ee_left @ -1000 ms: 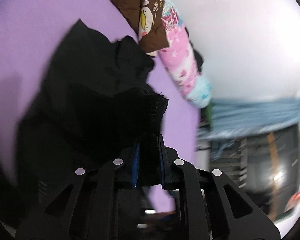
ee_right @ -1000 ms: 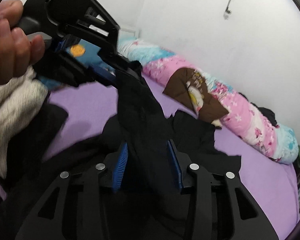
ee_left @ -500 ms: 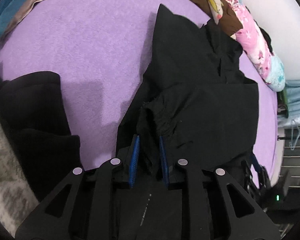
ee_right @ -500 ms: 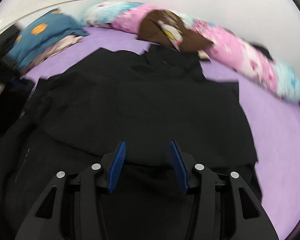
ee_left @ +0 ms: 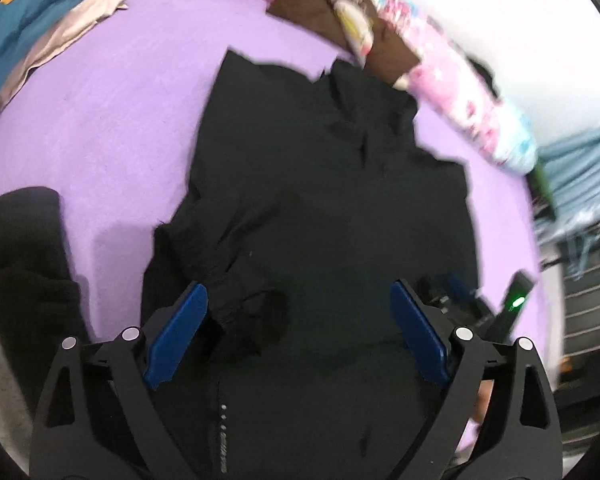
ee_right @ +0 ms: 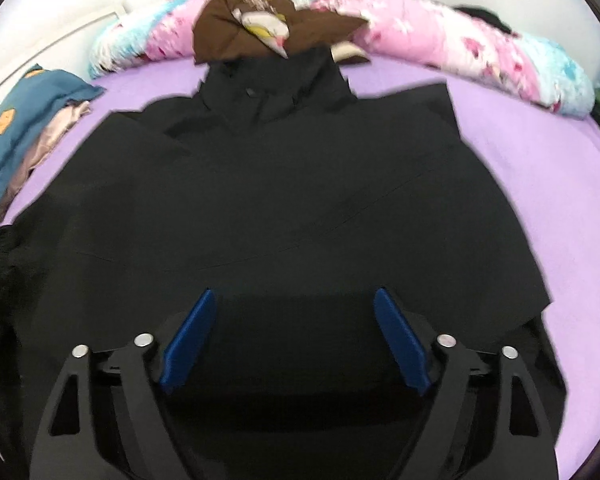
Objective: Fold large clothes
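Item: black jacket (ee_right: 300, 184), spread on your purple bed (ee_right: 540, 168). Soft, light, limp; likely slippery shell.
Left tool (ee_left: 296, 332): just opened wide, cuff lying loose between.
Right tool (ee_right: 292, 336): just opened wide, empty.
Grip hem corners or shoulders.

Large black jacket (ee_right: 300, 184) spread flat on purple bedsheet (ee_right: 540, 168), collar toward the far edge. Right gripper (ee_right: 296, 332) with blue pads (ee_right: 190, 336) above its lower part, jaws just opened wide, nothing clamped. Long pink-and-blue floral bolster (ee_right: 460, 48) behind; brown printed cushion (ee_right: 252, 28) against it; teal folded cloth (ee_right: 28, 104) far left.
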Demonstrator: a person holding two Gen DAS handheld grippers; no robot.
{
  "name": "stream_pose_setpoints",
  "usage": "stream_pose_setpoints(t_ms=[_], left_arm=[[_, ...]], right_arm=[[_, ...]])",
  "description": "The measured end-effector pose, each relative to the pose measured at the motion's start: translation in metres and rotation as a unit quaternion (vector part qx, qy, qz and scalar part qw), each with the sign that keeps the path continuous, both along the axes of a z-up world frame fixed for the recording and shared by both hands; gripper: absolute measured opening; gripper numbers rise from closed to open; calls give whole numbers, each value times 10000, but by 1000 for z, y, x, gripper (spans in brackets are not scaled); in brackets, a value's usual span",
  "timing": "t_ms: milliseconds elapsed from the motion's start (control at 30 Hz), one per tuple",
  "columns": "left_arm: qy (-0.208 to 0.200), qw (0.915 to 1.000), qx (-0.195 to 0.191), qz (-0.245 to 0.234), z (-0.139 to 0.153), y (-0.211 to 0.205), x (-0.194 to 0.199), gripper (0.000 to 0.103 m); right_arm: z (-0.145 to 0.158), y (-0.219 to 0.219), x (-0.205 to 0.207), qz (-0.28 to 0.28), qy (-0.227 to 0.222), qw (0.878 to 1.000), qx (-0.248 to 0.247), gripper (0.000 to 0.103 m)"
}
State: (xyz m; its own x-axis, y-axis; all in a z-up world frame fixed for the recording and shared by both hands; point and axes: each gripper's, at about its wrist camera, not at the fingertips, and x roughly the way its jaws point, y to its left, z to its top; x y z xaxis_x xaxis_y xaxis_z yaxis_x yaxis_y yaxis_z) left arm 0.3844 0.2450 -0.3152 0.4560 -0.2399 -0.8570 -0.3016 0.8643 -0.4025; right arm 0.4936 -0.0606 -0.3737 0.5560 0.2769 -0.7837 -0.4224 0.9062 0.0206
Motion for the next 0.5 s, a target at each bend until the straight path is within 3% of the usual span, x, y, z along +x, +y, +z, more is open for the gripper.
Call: stream_pose_setpoints(t_ms=[100, 233, 267, 400, 500], left_arm=[[477, 9974, 547, 42, -43, -11, 6, 89], [1015, 9922, 702, 161, -92, -7, 3, 89], [991, 9930, 622, 185, -98, -5, 1, 89], [743, 9948, 656, 234, -81, -6, -8, 89], [444, 9961, 748, 176, -53, -13, -24, 90]], right_arm=[[-22, 0, 2, -80, 154, 9997, -161, 90], [-32, -4, 2, -168, 153, 9997, -109, 96], [-30, -5, 0, -162, 160, 9996, -144, 96], [-8, -21, -23, -146, 248, 9996, 49, 96], [21, -57, -64, -34, -45, 9997, 243, 96]])
